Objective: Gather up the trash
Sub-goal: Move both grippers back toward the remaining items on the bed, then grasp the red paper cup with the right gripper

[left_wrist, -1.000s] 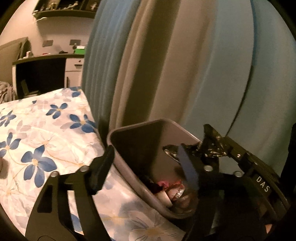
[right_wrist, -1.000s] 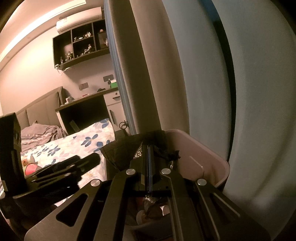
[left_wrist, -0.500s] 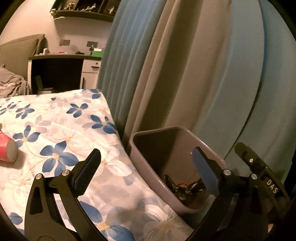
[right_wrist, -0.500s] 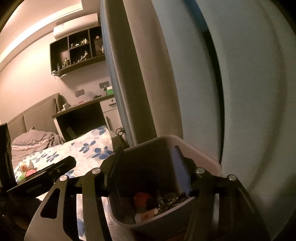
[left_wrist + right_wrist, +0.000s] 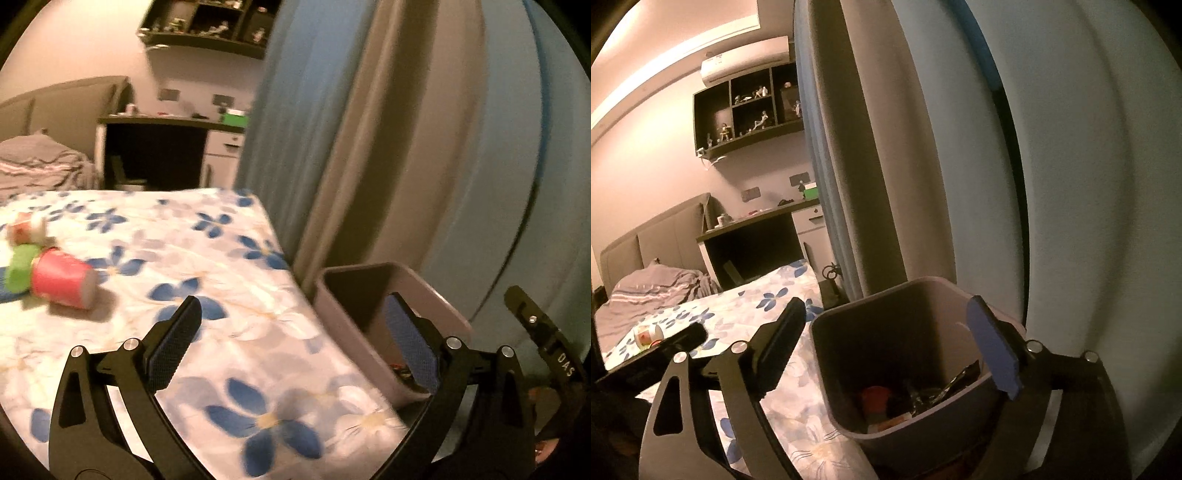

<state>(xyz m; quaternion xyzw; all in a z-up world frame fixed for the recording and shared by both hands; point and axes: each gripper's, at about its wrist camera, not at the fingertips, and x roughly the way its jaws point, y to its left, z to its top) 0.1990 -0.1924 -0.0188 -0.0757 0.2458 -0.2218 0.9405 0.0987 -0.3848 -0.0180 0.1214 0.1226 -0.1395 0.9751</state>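
right gripper [image 5: 886, 354] wide, empty, over bin [image 5: 923, 291]

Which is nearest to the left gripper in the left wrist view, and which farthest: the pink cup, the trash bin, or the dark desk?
From the left gripper, jaws open and empty:
1. Trash bin: beside the bed, at the right finger.
2. Pink cup: lying on its side on the flowered bedspread, to the left.
3. Dark desk: against the far wall, beyond the bed.

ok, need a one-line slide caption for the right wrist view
Open right hand-held gripper above the grey trash bin, nothing between its fingers; wrappers lie inside, beside the floral bed.
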